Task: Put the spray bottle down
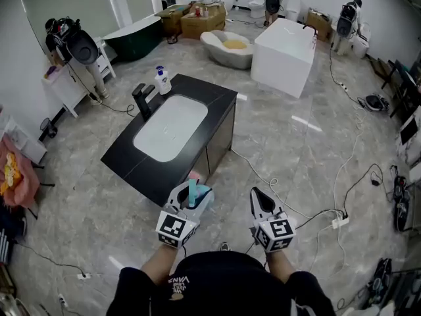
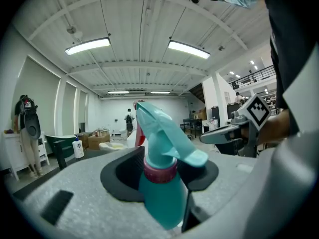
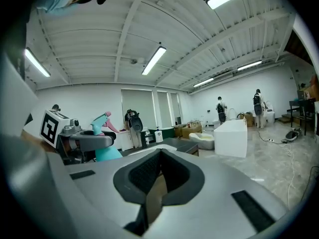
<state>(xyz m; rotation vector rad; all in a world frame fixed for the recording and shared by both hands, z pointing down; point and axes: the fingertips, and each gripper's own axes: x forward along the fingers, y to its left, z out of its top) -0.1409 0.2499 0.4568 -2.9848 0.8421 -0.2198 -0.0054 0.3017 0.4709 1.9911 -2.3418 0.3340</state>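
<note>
1. The grey stone floor (image 1: pixel 296 143) fills the big room, and wires lie on it.
2. A long black desk (image 1: pixel 217 101) stands in the middle of the floor.
3. A big white block (image 1: pixel 283 48) stands further back, well apart from the desk.
4. A white sink (image 1: pixel 170 127) is set into the top of the desk.
5. The left claw (image 1: pixel 191 197) is held up in front of the person, near the closest corner of the desk. It is about half way open and squeezes the spray bottle on both sides.
6. The right claw (image 1: pixel 258 197) is held up just beside the left one. Its two sides are pressed together and it has nothing in it.
7. The spray bottle (image 2: pixel 162 183) is blue-green with a pink ring at its neck. It stands up straight in the left claw, with its head sticking out above. It is up in the air, not on the desk.
8. A black tap (image 1: pixel 143 101) stands at the far side of the sink.
9. A small white bottle (image 1: pixel 162 81) with a blue top stands on the desk near the tap.
</note>
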